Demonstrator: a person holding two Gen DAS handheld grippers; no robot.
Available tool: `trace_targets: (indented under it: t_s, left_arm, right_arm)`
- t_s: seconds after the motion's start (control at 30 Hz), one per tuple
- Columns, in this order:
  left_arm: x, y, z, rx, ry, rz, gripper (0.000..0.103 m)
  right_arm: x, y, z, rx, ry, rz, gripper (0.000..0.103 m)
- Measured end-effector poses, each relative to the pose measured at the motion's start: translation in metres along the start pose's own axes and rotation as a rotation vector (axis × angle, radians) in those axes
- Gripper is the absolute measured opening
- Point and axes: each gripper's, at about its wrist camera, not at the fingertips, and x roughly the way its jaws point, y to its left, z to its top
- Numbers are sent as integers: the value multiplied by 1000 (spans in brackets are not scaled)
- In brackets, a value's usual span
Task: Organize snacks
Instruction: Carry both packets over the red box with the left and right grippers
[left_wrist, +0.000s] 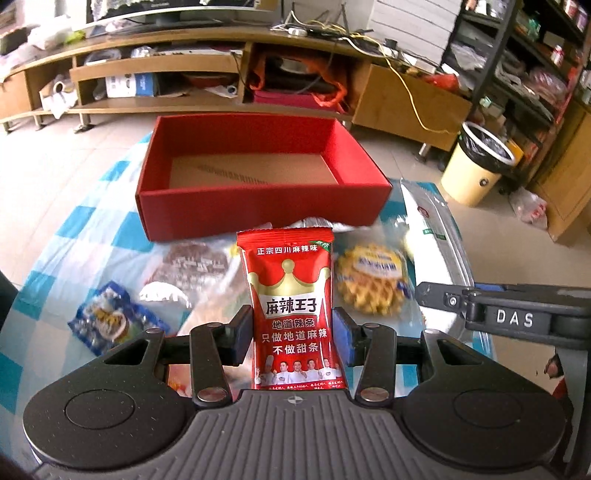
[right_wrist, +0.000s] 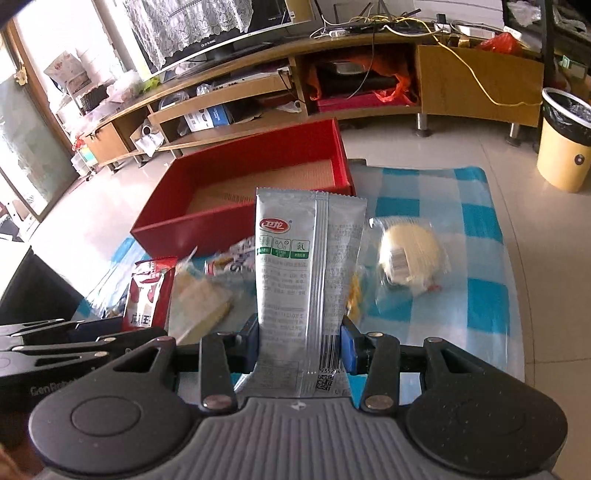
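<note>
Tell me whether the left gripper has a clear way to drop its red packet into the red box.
Probably yes. The left gripper holds the red packet upright, and the red box sits just ahead, open-topped and apparently empty. Only its near wall lies between, so the packet must go over it.

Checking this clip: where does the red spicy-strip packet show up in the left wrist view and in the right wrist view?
Left wrist: red packet stands upright at picture centre, clamped in the left gripper, in front of the red box.
Right wrist: same packet sits at lower left, partly cut off by the left gripper's dark fingers.
Shared landmark: the red box, open and holding no snacks, on the blue checked cloth.
</note>
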Motion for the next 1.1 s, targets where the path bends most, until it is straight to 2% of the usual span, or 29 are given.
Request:
trace_targets:
  t_s: [0.47,1.1]
  left_arm:
    - [9,10,48,-45,-87,42,53]
    - [38,25,100,-76,-146,100,53]
  right_arm:
    - [21,17,43,-44,-37,25,43]
    - [56,28,102,-55,-90,26,43]
